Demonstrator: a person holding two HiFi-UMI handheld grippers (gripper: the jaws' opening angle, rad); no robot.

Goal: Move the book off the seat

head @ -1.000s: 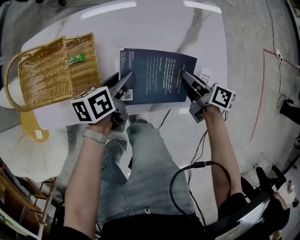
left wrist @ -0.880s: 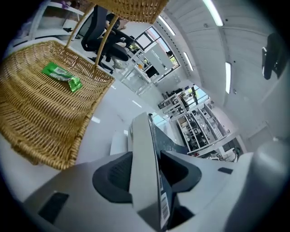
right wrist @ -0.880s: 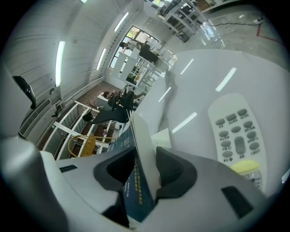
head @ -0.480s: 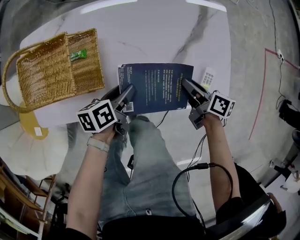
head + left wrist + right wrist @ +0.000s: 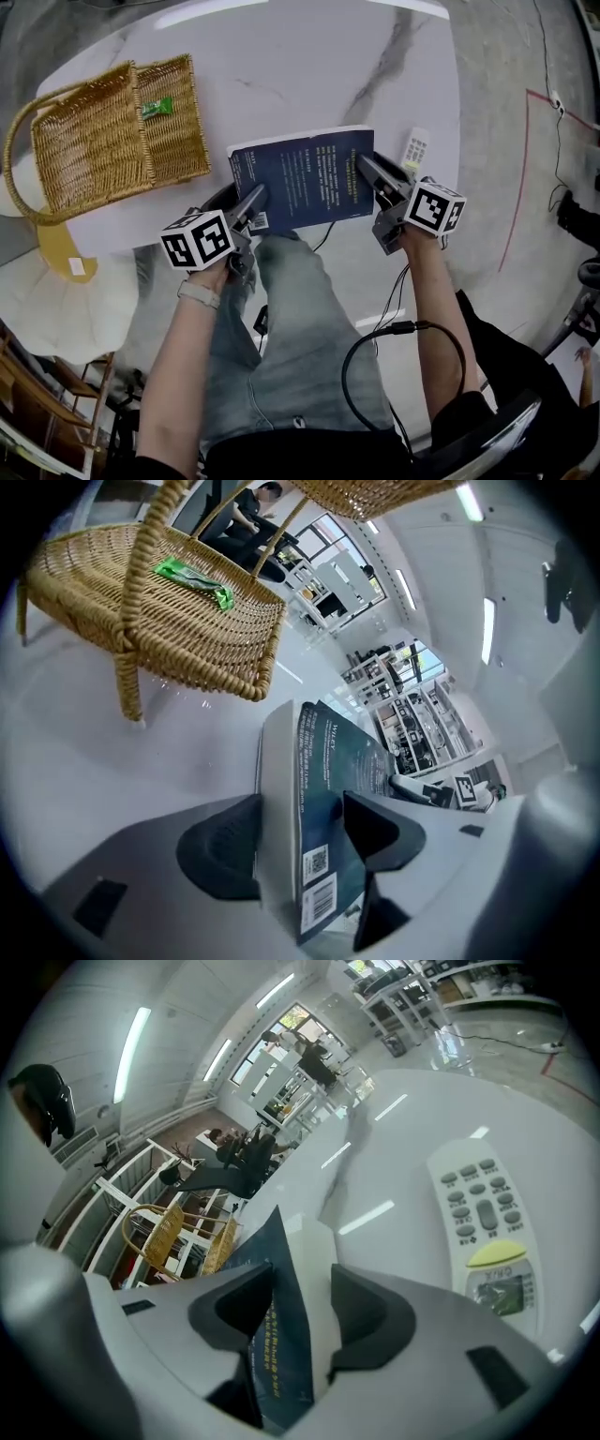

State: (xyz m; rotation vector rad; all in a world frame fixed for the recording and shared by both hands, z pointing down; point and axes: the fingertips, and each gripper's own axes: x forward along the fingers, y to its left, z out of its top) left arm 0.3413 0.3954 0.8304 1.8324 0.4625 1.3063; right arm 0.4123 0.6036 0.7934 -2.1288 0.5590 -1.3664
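A dark blue book lies flat on the white marble table at the centre of the head view. Its near edge sits at the table's near edge, above the person's knee. The left gripper reaches to the book's lower left corner and the right gripper to its lower right corner. In the left gripper view the left gripper has that corner of the book between its jaws. The jaws are opening, and the pad over the cover seems to stand just clear of it, though the wide-angle view makes that gap hard to judge. In the right gripper view the right gripper likewise has the book between its jaws, cover towards one pad and white page edges towards the other, and these jaws too are opening. A wicker basket stands at the upper left of the head view, near the book but apart from it, with a green packet lying inside. A white remote control lies just beside the book's right edge.
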